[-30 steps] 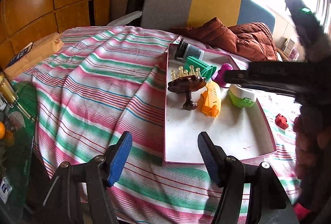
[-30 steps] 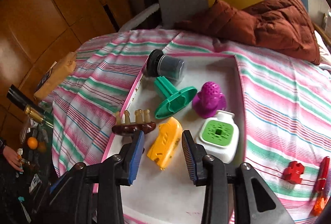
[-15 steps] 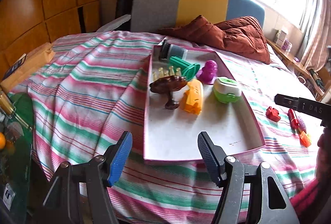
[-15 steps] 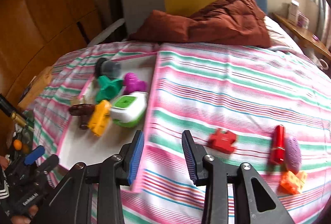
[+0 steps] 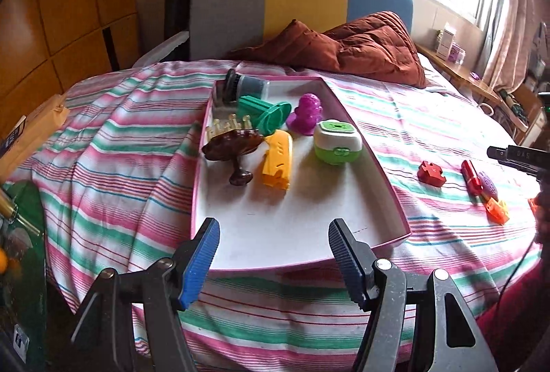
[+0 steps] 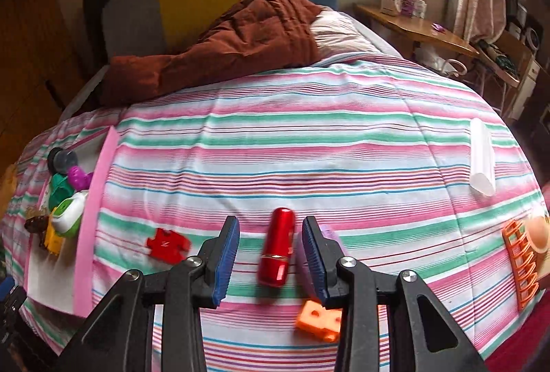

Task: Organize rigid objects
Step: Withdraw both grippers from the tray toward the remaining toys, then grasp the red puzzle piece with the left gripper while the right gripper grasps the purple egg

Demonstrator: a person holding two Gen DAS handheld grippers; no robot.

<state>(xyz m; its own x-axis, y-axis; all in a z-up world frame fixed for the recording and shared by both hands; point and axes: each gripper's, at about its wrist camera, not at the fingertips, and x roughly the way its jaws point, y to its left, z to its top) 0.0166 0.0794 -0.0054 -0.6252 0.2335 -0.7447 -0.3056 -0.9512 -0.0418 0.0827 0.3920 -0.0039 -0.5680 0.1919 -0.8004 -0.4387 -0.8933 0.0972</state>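
A pink-rimmed white tray (image 5: 374, 162) on the striped bed holds a yellow toy (image 5: 277, 162), a green and white box (image 5: 338, 142), a purple toy (image 5: 307, 113), a green piece (image 5: 266, 112), a dark jar (image 5: 245, 86) and a brown stand (image 5: 237, 152). My left gripper (image 5: 271, 263) is open and empty at the tray's near edge. My right gripper (image 6: 271, 257) is open, its fingers either side of a red lipstick tube (image 6: 277, 246) on the cover. A red puzzle piece (image 6: 167, 243), an orange block (image 6: 318, 320) and a purple piece (image 6: 331, 236) lie close by.
A brown quilt (image 6: 220, 45) lies at the bed's head. A white tube (image 6: 482, 157) and an orange rack (image 6: 520, 258) lie at the right edge of the bed. A wooden shelf (image 6: 416, 26) with boxes stands by the window. A tan box (image 5: 31, 135) lies at the left.
My right gripper has swung right from over the tray to the loose items and now straddles the red lipstick tube. My left gripper stays open near the tray's front edge.
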